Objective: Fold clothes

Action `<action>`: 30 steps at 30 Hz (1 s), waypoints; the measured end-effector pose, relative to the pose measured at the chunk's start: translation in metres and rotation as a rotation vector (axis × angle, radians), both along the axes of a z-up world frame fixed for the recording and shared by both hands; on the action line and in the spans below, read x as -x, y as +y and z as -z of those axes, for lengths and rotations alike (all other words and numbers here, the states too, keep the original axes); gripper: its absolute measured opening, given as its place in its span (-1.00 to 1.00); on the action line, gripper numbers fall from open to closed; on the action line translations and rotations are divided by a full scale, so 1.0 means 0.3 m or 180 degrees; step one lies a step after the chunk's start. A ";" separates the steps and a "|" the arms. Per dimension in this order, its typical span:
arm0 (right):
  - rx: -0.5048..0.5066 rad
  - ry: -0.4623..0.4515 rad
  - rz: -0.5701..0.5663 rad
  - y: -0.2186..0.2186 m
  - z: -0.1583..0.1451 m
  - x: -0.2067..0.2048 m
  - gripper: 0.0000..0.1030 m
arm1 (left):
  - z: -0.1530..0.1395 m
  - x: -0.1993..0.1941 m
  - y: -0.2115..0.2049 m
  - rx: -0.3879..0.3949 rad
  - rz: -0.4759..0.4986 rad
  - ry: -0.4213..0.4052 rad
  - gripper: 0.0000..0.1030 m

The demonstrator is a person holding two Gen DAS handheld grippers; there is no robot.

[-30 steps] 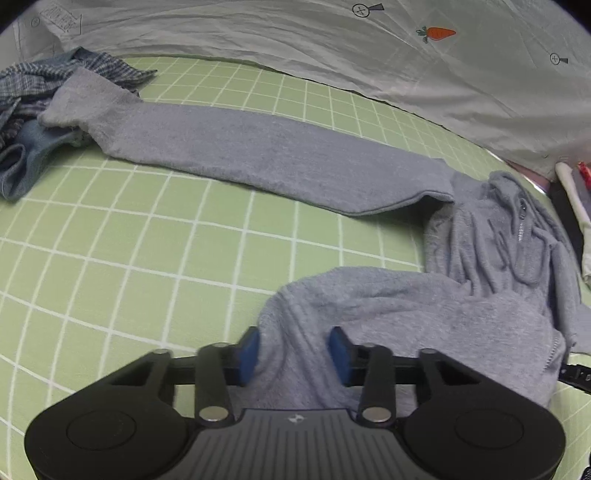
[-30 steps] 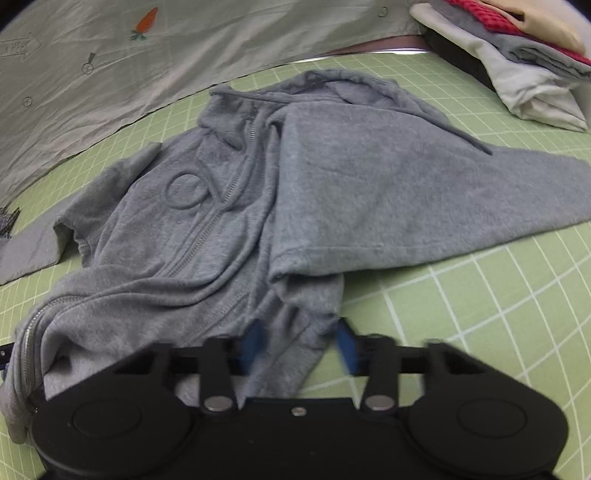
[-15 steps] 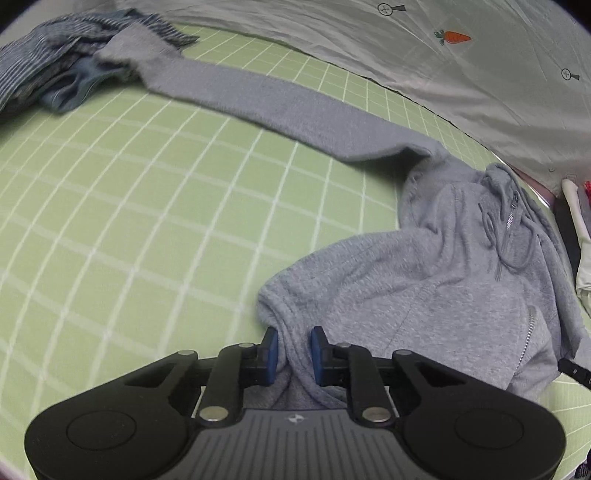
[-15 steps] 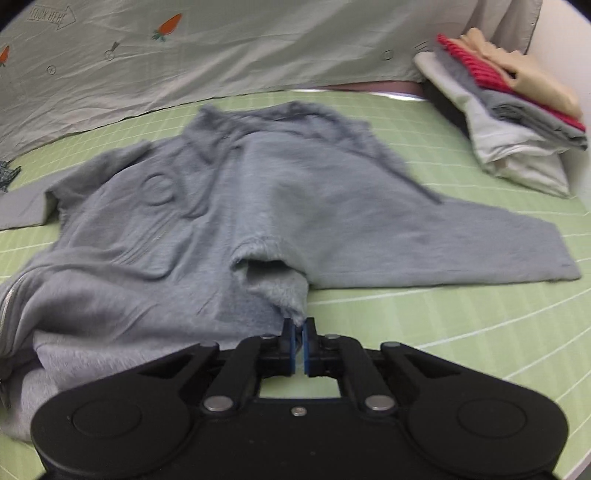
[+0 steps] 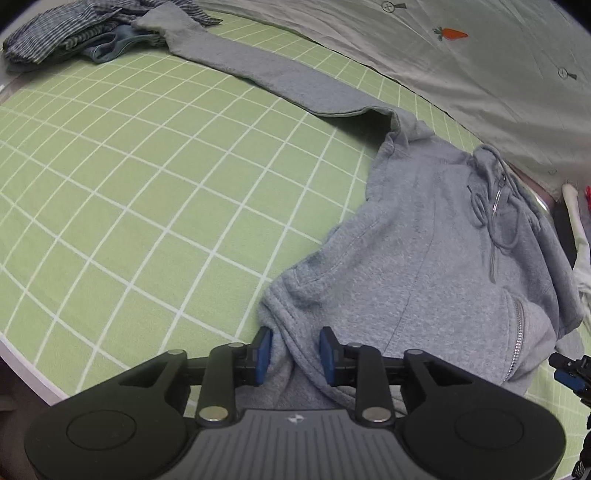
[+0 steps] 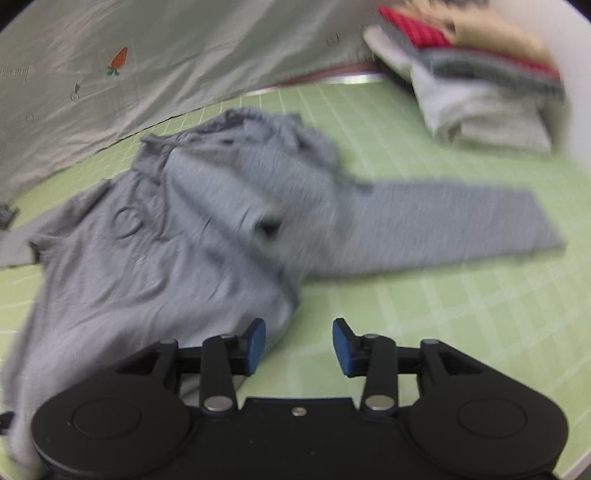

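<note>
Grey zip-front fleece hoodie (image 5: pixel 436 266) — spread on the green grid-lined bench (image 5: pixel 147 177), sleeves stretched away on either side. Left gripper (image 5: pixel 295 350): jaws just opened, hem fold lying loosely between the blue pads, not pinched. Right gripper (image 6: pixel 299 341): jaws just opened, released — hoodie hem beside its left pad, bare bench between.

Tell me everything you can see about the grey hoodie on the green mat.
The grey hoodie is soft fleece-like knit with a metal front zipper, drawstrings and a ribbed hem. It lies face up and rumpled on the green grid mat, both sleeves stretched outward. One cuff reaches a pile of striped clothes. Its hem corner sits between the left gripper pads; the right gripper is open beside it.
</note>
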State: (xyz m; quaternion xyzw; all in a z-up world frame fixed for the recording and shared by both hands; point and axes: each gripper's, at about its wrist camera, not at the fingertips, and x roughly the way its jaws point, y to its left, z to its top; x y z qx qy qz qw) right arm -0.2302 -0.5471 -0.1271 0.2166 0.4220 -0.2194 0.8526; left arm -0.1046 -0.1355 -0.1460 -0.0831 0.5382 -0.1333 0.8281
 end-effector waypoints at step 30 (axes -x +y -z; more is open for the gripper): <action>-0.0143 0.0106 0.0439 0.323 -0.119 0.130 -0.49 | -0.110 -0.161 0.184 0.0063 0.0879 0.0102 -0.58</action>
